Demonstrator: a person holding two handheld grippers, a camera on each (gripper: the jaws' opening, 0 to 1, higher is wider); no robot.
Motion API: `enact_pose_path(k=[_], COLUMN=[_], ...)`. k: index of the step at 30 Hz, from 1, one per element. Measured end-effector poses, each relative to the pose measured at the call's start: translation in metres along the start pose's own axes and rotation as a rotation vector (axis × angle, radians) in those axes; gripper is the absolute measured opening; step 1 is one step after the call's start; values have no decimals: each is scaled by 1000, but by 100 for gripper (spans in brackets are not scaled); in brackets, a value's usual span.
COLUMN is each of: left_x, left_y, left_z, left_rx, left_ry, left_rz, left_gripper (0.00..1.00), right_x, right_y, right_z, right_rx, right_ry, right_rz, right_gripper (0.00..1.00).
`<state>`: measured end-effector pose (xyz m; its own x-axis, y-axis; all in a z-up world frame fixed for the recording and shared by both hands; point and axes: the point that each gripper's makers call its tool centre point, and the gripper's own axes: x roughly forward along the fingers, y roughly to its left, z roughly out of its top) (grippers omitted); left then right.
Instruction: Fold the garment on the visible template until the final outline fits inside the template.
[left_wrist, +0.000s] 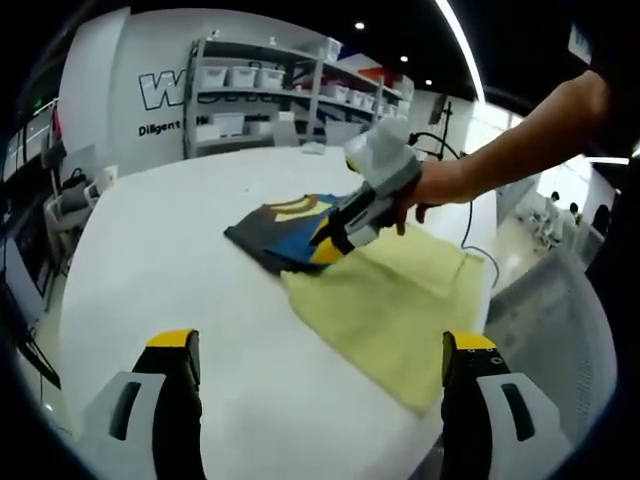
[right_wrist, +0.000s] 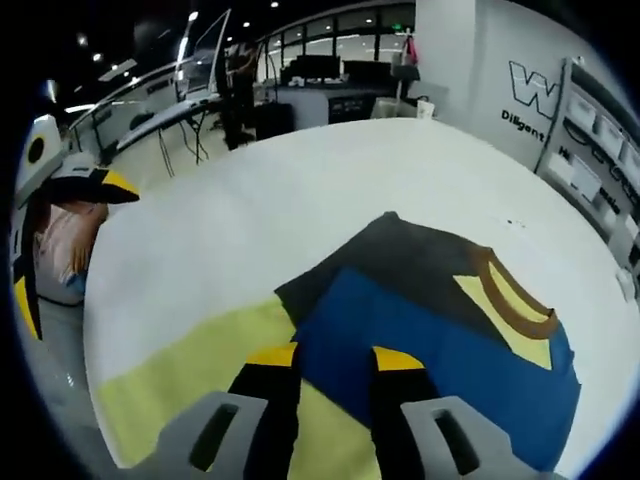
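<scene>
The right gripper (right_wrist: 322, 357) (jaws slightly apart) rests on the folded T-shirt (right_wrist: 430, 330) over the yellow template (left_wrist: 395, 300) on the white table (left_wrist: 180, 270); the left gripper (left_wrist: 320, 345) hovers, jaws wide apart.

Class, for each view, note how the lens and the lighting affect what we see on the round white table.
Left gripper view: fisheye bends the round white table and shelves; ceiling strip lights glare; the right hand-held gripper on the folded blue, grey and yellow garment looks slightly soft. Right gripper view: the table edge curves strongly, lighting is even, shadows faint, the pale yellow rectangular template stretches near the jaws.
</scene>
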<state>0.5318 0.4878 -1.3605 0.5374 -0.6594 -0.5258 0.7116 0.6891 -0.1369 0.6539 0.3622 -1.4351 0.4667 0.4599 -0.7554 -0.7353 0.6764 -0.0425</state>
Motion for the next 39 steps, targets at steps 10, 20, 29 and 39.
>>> enact_pose_path(k=[10, 20, 29, 39], left_x=[-5, 0, 5, 10], left_y=[0, -3, -11, -19], left_z=[-7, -3, -2, 7], left_rx=[-4, 7, 4, 21], left_ry=[11, 4, -3, -11], left_rz=[4, -7, -16, -28], left_gripper=[97, 97, 97, 97], right_x=[-1, -32, -66, -95], right_y=[6, -14, -44, -61], right_z=[4, 22, 21, 19], right_rx=[-13, 28, 59, 63], right_ry=[-13, -108, -171, -207], right_rz=[1, -14, -57, -81], right_gripper=[24, 25, 34, 50])
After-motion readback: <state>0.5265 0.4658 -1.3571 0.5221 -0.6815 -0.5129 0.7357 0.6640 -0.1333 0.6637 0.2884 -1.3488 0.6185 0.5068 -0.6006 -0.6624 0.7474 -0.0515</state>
